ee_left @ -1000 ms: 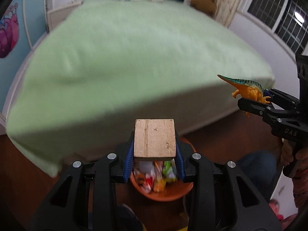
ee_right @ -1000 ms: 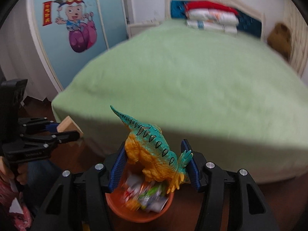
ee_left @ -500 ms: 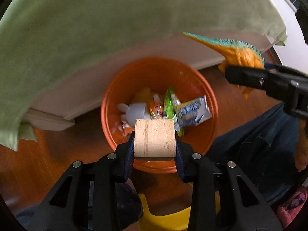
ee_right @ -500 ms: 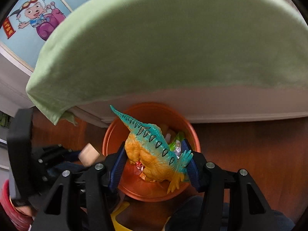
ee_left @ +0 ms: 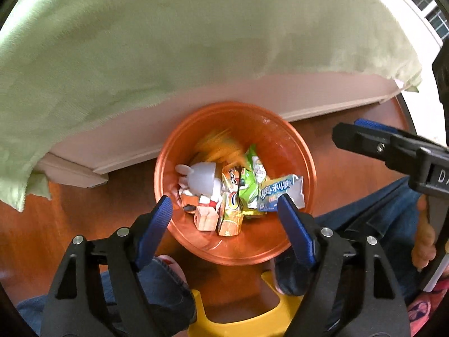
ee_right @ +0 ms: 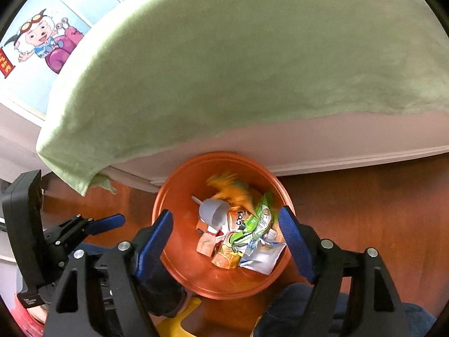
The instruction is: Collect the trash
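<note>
On the left, the left tool [ee_left: 223,213] hangs over the orange bin [ee_left: 297,146], jaws opening with nothing between them; the wooden block [ee_left: 206,217] lies below among light, crinkly wrappers [ee_left: 280,193], best pinched by an edge. The right tool [ee_right: 224,226] is opening too, empty, its blurred toy dinosaur [ee_right: 233,189] inside the bin.

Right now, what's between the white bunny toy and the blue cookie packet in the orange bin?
Left wrist view: an orange juice carton and a green wrapper between bunny toy and cookie packet.
</note>
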The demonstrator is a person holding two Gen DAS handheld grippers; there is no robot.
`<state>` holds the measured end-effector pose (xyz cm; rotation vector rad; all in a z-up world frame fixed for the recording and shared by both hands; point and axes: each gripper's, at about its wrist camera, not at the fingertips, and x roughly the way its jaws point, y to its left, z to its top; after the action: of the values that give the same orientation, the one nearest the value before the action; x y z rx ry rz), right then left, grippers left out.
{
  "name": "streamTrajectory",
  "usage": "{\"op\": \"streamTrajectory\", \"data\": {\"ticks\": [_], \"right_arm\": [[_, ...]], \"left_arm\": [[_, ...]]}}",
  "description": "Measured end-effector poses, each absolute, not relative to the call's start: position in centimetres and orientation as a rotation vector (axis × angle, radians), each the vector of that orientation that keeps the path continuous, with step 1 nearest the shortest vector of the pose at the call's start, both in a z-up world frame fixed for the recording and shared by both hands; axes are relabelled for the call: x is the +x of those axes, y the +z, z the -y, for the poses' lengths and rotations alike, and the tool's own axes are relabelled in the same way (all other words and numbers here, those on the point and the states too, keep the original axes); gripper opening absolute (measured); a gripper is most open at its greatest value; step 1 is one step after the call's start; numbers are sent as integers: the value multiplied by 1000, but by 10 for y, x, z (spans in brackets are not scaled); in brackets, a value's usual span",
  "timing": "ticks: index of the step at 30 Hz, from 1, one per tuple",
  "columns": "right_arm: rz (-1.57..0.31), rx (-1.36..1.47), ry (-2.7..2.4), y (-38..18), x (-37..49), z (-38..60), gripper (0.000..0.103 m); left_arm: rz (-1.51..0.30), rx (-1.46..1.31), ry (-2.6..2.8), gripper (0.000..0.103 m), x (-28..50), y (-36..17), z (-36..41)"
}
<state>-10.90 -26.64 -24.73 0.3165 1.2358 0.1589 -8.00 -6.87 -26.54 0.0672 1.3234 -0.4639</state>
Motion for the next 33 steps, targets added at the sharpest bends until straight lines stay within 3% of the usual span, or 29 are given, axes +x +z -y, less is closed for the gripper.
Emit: {"op": "streamTrajectory", "data": {"ticks": [14,33], "right_arm": [[-1035,264,176,-157,-115,269,80],[-569,115,117,1,-137,275,96]], "left_arm": [[-1078,8,-386,76,-70,-170,47],[-577,31,-250,91,-76,4,29]]}}
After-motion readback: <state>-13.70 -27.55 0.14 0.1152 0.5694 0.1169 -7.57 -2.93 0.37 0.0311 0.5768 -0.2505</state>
